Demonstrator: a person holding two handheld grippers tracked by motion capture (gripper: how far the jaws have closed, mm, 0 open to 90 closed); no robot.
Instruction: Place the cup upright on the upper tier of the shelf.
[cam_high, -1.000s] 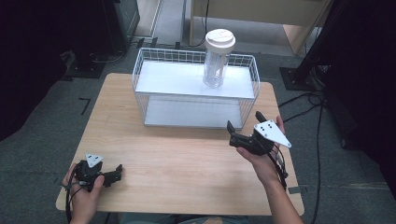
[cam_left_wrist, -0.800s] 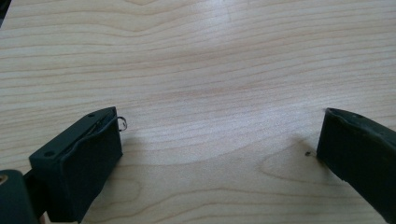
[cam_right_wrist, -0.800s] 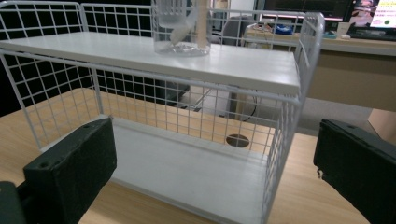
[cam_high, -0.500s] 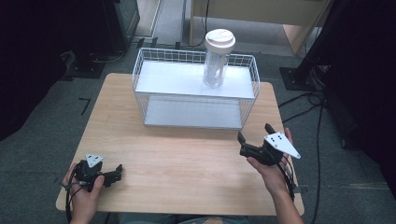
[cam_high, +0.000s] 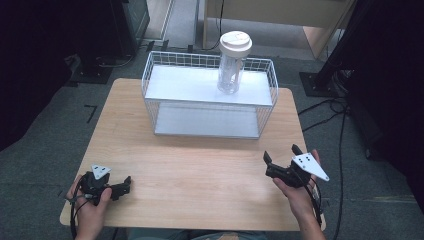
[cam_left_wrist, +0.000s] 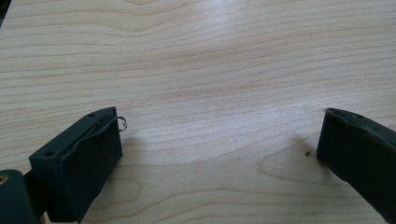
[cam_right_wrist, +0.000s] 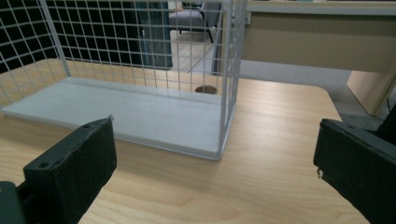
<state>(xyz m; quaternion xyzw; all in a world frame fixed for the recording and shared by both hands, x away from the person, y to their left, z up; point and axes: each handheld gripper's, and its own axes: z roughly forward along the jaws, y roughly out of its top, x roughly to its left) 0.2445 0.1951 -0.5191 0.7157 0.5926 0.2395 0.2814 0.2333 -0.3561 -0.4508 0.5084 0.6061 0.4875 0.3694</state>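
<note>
Since a second ago we have drawn our right gripper (cam_high: 282, 159) back from the wire basket (cam_high: 150, 95), jaws apart and empty like our left gripper (cam_high: 122, 186), leaving the lidded bottle (cam_high: 231, 67) upright on its shelf, apparently placed.

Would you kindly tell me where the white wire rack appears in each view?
High view: wire rack at the table's far middle, bottle on its top shelf.
Left gripper view: not in it.
Right gripper view: its corner, upper middle.
Shared landmark: wooden tabletop.
</note>
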